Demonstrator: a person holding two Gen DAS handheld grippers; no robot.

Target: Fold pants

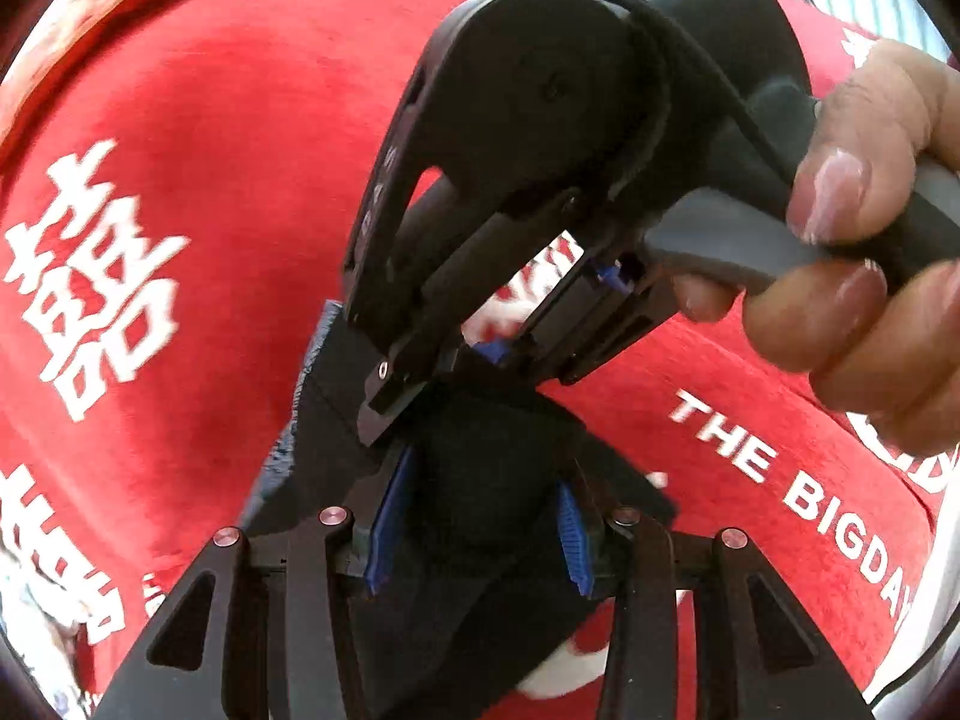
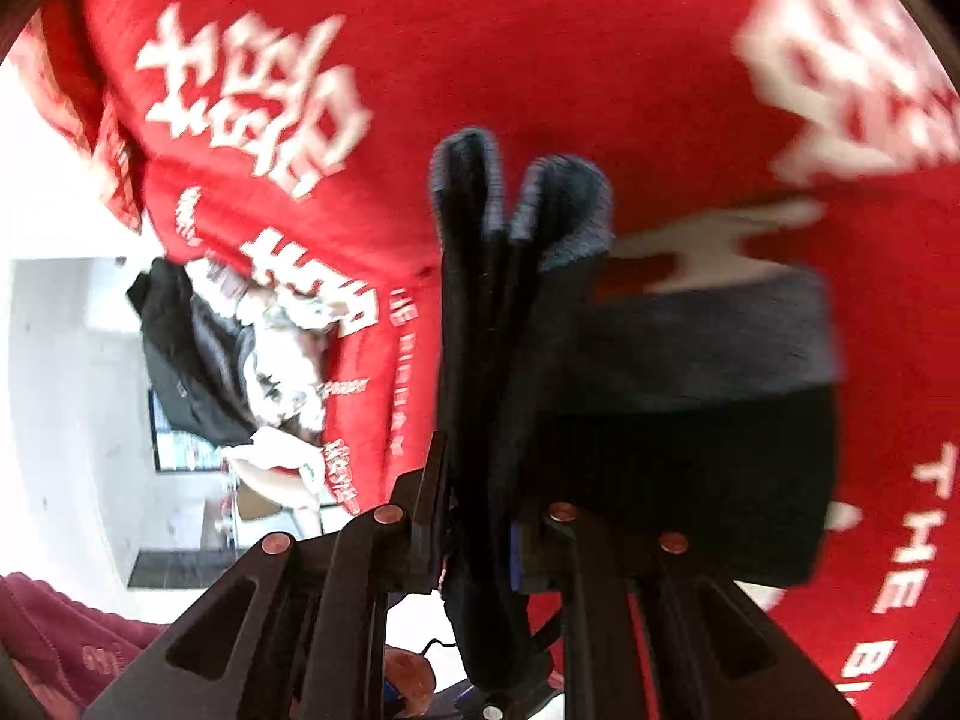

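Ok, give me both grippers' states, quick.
Left gripper: shut on the dark pants, fabric bunched between its blue pads.
Right gripper: shut on the dark pants, gathered folds clamped between its fingers.

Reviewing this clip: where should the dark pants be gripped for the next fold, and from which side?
Best guess: the bunched thick edge of the pants, approached along its layers, since the fabric stands in stacked folds there. The right gripper already clamps that bundle; the left gripper straddles it.
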